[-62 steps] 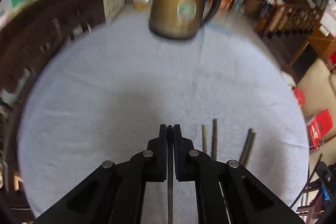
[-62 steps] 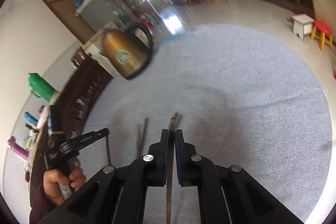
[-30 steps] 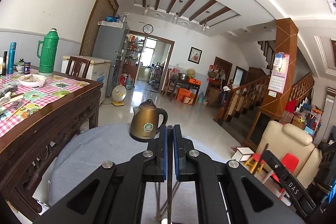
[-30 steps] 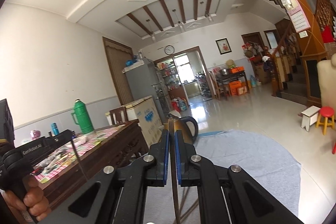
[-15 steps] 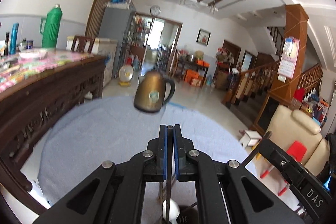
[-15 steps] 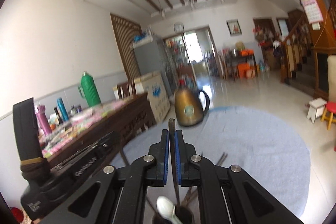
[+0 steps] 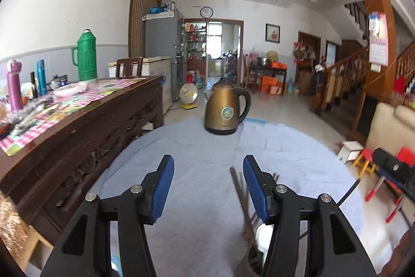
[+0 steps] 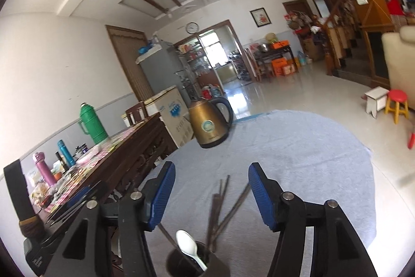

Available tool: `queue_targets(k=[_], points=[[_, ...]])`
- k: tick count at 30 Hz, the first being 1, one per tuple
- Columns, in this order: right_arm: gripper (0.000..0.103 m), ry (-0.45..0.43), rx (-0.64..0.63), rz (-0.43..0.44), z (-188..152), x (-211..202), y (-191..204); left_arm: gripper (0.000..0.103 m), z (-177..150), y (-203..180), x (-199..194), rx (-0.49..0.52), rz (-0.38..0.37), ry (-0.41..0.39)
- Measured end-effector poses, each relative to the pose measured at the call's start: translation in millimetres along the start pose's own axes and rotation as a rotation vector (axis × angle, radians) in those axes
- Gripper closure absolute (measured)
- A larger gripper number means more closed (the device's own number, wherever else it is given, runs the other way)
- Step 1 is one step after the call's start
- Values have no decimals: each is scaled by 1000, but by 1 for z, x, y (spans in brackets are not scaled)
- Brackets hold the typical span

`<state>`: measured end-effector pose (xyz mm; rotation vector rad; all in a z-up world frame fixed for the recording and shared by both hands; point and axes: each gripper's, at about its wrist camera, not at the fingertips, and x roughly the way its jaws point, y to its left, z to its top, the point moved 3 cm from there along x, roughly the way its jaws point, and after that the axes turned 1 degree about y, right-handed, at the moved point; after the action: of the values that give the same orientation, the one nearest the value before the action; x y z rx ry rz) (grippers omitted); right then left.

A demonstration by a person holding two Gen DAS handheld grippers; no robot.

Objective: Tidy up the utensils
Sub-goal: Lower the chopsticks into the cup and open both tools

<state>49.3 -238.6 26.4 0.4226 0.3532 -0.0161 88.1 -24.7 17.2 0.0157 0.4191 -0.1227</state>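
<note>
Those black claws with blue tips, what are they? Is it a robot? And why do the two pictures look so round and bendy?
No robot here. A person holds a grabbing tool in each hand. Each tool has a small camera looking along its two fingers, and its lens bends the room round.

One picture comes from the left gripper, the other from the right gripper. Both are open and hold nothing.

Below them is a round table with a blue cloth. On it stands a golden kettle. Close by is a dark cup holding a white spoon and brown chopsticks. More chopsticks seem to lie on the cloth behind it, but they are blurry.
</note>
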Motion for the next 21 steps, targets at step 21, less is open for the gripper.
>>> queue_targets(k=[21], points=[[45,-93,-3,29,13,-75,8,35,13,-8,-78,51,93,-63]])
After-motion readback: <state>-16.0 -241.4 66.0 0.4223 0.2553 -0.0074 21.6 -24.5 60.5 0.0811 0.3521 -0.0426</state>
